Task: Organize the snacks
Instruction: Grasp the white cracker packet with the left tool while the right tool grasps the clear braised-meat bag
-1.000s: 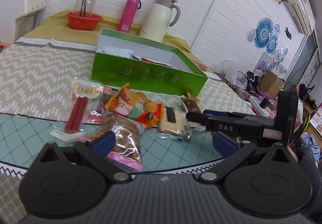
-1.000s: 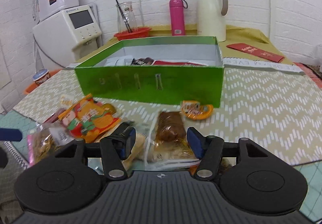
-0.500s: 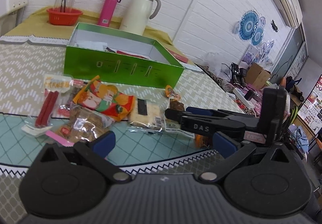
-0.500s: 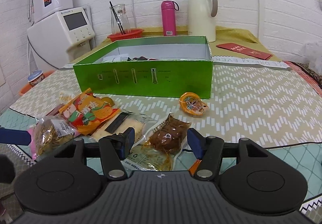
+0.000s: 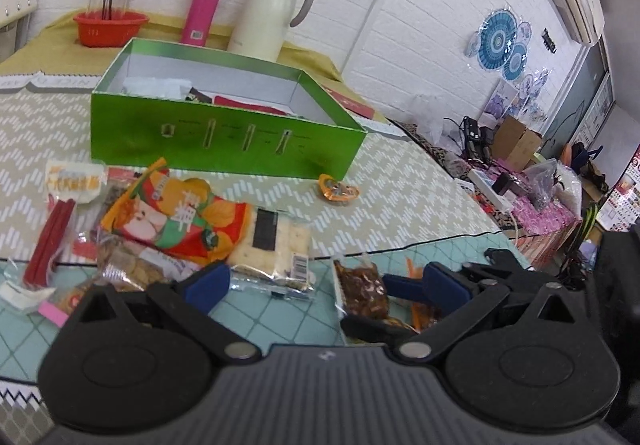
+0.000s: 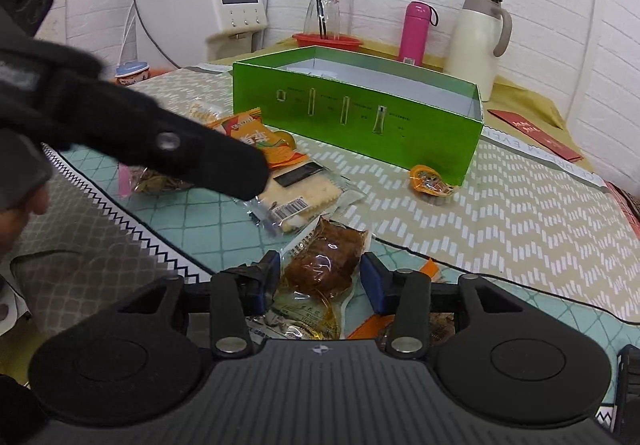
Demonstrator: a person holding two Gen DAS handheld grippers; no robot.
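While we hold right gripper jaws open astride brown snack pouch at bench front edge, left gripper jaws open, empty. Pouch: light, soft, slippery film; take by sealed edge. Destination: green box.

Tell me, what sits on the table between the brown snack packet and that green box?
In the right wrist view, mostly bare zigzag tablecloth separates the brown snack packet from the green box; a small orange jelly cup lies just before the box.
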